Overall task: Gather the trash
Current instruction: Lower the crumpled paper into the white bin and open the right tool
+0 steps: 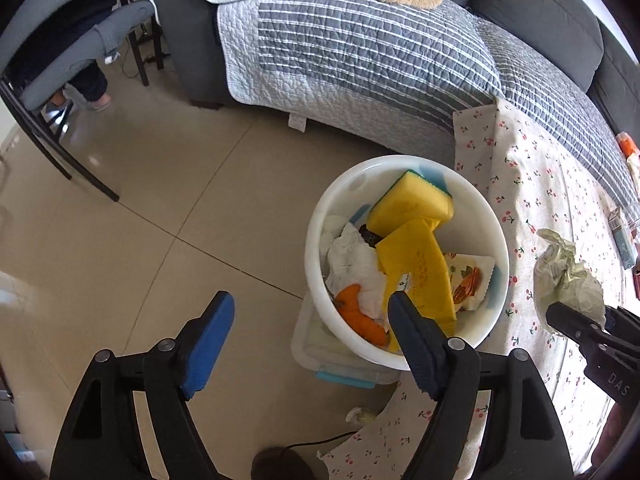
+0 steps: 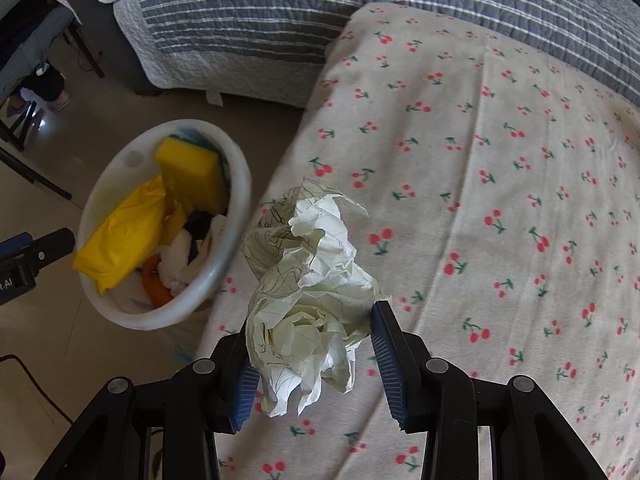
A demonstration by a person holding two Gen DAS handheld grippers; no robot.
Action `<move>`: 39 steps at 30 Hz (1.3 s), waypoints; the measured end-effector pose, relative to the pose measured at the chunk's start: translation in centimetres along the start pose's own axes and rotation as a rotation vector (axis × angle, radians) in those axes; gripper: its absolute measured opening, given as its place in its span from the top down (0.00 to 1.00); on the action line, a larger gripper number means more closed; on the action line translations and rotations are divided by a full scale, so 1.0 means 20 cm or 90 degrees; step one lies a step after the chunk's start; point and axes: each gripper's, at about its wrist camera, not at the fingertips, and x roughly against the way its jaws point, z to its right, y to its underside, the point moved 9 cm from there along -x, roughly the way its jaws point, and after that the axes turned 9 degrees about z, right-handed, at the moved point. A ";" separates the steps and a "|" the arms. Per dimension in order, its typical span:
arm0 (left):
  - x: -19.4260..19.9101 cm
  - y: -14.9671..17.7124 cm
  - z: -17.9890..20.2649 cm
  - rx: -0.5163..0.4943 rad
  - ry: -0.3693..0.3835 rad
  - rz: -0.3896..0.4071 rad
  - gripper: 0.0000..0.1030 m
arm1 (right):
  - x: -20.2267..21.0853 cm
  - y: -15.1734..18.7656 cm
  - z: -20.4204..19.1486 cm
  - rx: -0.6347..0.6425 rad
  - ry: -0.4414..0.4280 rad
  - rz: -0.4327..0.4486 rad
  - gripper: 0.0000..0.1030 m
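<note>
A white round bin (image 1: 320, 220) (image 2: 236, 240) stands on the floor by the table's corner, holding a yellow sponge (image 1: 412, 204), a yellow wrapper (image 1: 420, 272), white tissue and an orange scrap. My right gripper (image 2: 312, 352) is shut on a crumpled ball of lined paper (image 2: 312, 280) and holds it above the cherry-print tablecloth (image 2: 480, 160), right of the bin. The paper ball also shows in the left wrist view (image 1: 568, 276). My left gripper (image 1: 312, 320) is open and empty, above the floor at the bin's near-left side.
A sofa with a grey striped quilt (image 1: 360, 48) runs behind the bin and table. A clear box with a blue latch (image 1: 340, 364) sits under the bin. A chair (image 1: 60, 60) stands at the far left. Small packets (image 1: 624, 236) lie at the table's right edge.
</note>
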 end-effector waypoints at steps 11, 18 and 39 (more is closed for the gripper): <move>0.03 0.01 -0.13 0.015 0.005 0.006 0.18 | -0.17 -0.11 -0.32 0.001 -0.027 -0.018 0.54; 0.04 0.01 -0.14 0.015 0.009 0.005 0.14 | -0.19 -0.18 -0.43 -0.004 -0.031 -0.011 0.44; 0.10 0.02 0.15 -0.048 0.022 0.018 0.04 | 0.04 -0.07 0.04 -0.055 0.050 0.003 0.10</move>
